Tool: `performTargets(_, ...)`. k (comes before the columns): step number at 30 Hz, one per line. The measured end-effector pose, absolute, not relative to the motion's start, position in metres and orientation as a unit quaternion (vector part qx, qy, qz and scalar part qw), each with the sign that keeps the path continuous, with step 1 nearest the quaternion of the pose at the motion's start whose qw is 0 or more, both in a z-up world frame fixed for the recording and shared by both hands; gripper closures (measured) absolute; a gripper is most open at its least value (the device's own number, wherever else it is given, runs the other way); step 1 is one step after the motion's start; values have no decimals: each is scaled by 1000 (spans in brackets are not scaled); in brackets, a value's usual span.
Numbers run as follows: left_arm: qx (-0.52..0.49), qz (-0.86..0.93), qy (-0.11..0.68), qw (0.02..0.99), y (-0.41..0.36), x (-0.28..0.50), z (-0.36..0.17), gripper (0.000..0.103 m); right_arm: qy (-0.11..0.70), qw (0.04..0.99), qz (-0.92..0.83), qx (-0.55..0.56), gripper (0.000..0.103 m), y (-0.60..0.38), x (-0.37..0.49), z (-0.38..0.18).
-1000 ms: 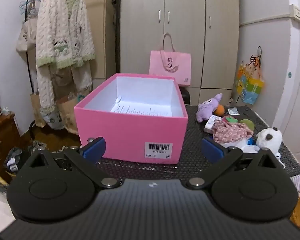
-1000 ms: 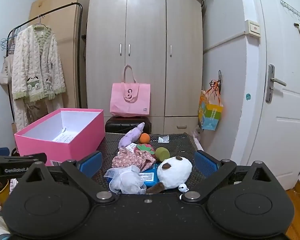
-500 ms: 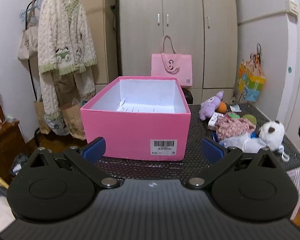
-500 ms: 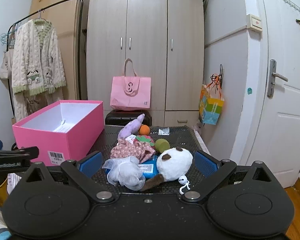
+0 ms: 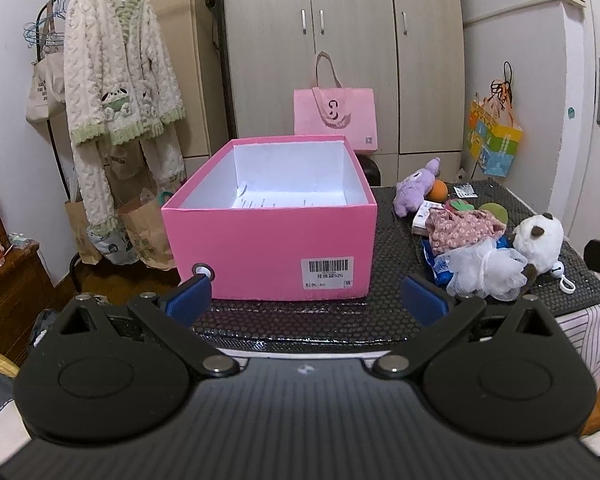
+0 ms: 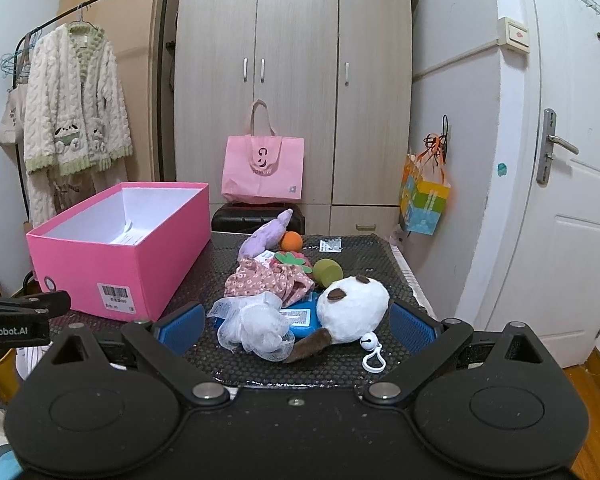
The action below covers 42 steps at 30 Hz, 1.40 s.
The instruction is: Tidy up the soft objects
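An open pink box (image 5: 268, 240) (image 6: 120, 264) stands on the black table, holding only a paper sheet. Right of it lies a heap of soft things: a white panda plush (image 6: 352, 308) (image 5: 538, 240), a white mesh puff (image 6: 256, 326) (image 5: 484, 268), a floral cloth (image 6: 266, 282) (image 5: 460, 228), a purple plush (image 6: 266, 234) (image 5: 414, 190), an orange ball (image 6: 292, 241) and a green round thing (image 6: 327, 272). My left gripper (image 5: 306, 300) is open and empty before the box. My right gripper (image 6: 296, 322) is open and empty, just short of the puff and panda.
The black mat-covered table (image 5: 392, 264) ends close under both grippers. A pink tote bag (image 6: 262, 168) sits on a dark stool behind it. A wardrobe, a clothes rack with a cream cardigan (image 5: 116, 80) at left and a white door (image 6: 580, 200) at right surround the table.
Both grippers have pulled back and risen a little, so the box and the heap look smaller and lower. Nothing on the table has moved. Both grippers stay open.
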<state>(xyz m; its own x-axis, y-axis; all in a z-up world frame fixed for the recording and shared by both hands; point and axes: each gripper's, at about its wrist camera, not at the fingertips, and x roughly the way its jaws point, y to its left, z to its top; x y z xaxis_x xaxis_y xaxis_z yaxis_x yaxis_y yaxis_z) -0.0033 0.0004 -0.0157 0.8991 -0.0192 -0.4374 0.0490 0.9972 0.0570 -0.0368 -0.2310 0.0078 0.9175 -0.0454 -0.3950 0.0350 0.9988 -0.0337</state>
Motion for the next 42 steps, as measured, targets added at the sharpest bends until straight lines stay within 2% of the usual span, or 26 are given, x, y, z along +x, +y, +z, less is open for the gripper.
performTargets(24, 35, -35, 227, 973, 0, -7, -14, 0, 179, 984, -18, -4, 2, -229, -41, 14)
performTargets(37, 40, -50, 233, 970, -5, -6, -16, 0, 194, 981, -7, 0, 2, -232, -40, 8)
performTargets(42, 31, -54, 213, 975, -3, -6, -11, 0, 199, 980, -2, -1, 2, -235, -39, 8)
